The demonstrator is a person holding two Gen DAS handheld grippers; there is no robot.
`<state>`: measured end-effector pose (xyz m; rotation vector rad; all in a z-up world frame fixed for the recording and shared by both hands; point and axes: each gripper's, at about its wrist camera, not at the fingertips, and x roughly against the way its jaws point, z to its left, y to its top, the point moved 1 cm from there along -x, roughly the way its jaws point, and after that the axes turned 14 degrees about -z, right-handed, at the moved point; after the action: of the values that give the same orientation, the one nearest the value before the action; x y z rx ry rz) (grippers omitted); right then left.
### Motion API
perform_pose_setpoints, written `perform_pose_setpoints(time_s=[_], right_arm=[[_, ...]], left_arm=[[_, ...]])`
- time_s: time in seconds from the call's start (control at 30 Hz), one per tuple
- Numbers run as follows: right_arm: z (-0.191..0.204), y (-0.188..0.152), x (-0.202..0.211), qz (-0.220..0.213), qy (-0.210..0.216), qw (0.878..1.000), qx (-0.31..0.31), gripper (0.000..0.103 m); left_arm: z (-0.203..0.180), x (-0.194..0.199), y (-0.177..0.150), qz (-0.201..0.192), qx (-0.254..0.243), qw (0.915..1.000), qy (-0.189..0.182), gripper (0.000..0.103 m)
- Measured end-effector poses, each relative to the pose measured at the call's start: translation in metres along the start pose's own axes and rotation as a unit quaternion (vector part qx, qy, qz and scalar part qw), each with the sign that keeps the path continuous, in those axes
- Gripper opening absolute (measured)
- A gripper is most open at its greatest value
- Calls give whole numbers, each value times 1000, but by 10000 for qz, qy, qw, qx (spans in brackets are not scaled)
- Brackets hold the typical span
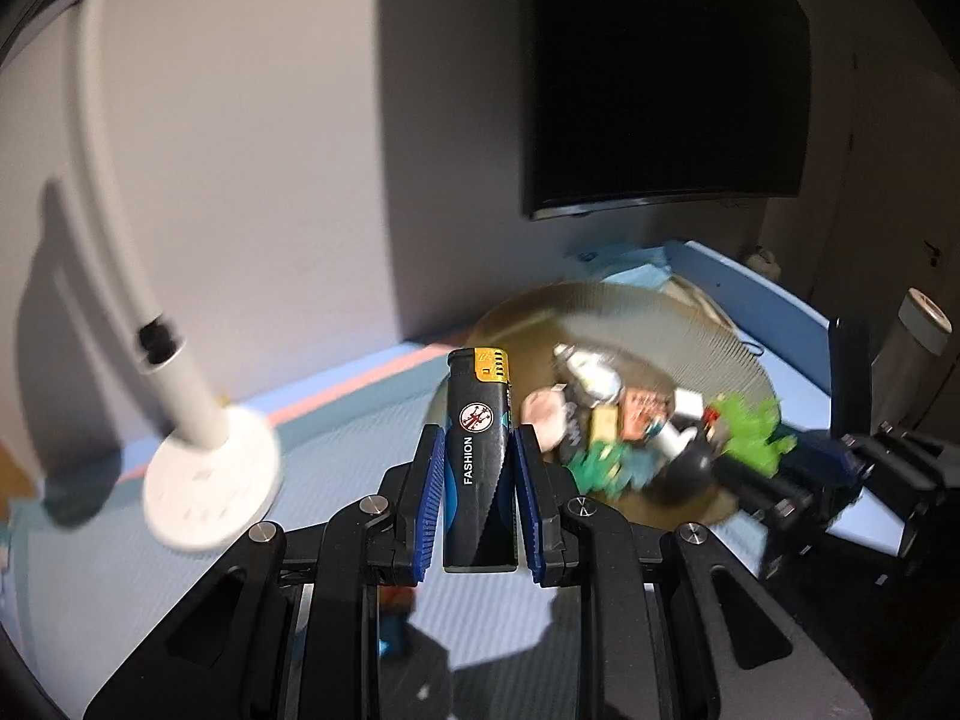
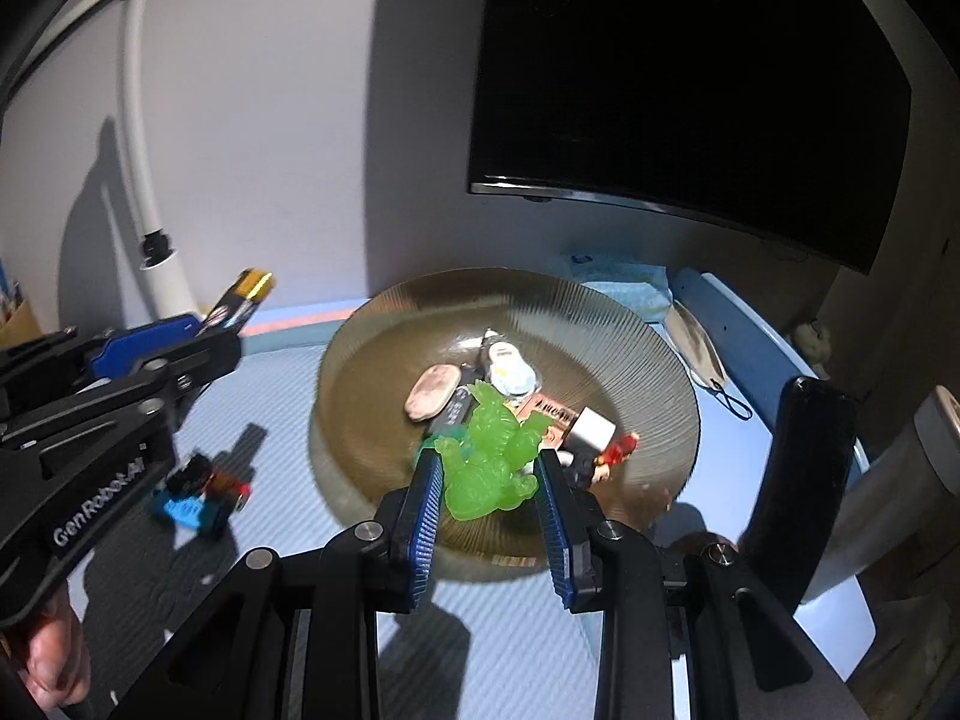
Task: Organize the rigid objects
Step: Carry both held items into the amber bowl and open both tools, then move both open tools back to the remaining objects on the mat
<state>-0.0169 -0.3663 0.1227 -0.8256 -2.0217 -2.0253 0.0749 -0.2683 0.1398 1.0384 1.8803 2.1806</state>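
Observation:
My left gripper is shut on a black lighter with a gold top, held upright above the blue table, left of the ribbed glass plate. In the right wrist view the left gripper and the lighter show at the left. My right gripper is shut on a translucent green toy figure over the plate's near side. In the left wrist view this green figure shows at the right. The plate holds several small items.
A white lamp with a round base stands at the left by the wall. A dark monitor hangs behind the plate. A small blue and black toy lies on the table left of the plate. A black phone stands at the right.

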Motion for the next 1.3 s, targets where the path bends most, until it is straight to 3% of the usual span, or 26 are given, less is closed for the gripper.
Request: perform_pose_setpoints(time_s=[0.4, 0.5, 0.7, 0.9, 0.97, 1.0, 1.03, 1.1, 1.2, 1.3], right_arm=[[-24, -6, -56, 523, -293, 9978, -266, 30], [-28, -11, -63, 663, -278, 9967, -380, 44], [-29, -11, -43, 488, -319, 9977, -355, 48], [-20, -8, -10, 349, 19, 9980, -523, 52], [-9, -8, 2, 281, 148, 9981, -519, 57], [-4, -7, 6, 245, 198, 9983, -496, 57], [7, -8, 13, 202, 284, 9983, -458, 58], [28, -15, 19, 230, 526, 9972, -474, 61], [69, -41, 18, 496, 1126, 9909, -551, 74], [104, -69, 6, 757, 1293, 9882, -330, 74]], left_arm=[[-32, -56, -7, 300, -145, 9989, -336, 20], [-33, -59, -9, 299, -107, 9988, -363, 42], [-4, -33, -18, 381, 122, 9989, -237, 44], [56, 35, -35, 225, 482, 9981, 303, 47], [80, 62, -44, 169, 669, 9958, 597, 66], [91, 74, -48, 129, 773, 9938, 787, 85], [103, 87, -54, 51, 881, 9911, 1001, 89], [125, 113, -71, -7, 1015, 9850, 1395, 89], [151, 135, -102, 164, 1270, 9760, 1759, 89], [166, 139, -136, 476, 1489, 9674, 1990, 89]])
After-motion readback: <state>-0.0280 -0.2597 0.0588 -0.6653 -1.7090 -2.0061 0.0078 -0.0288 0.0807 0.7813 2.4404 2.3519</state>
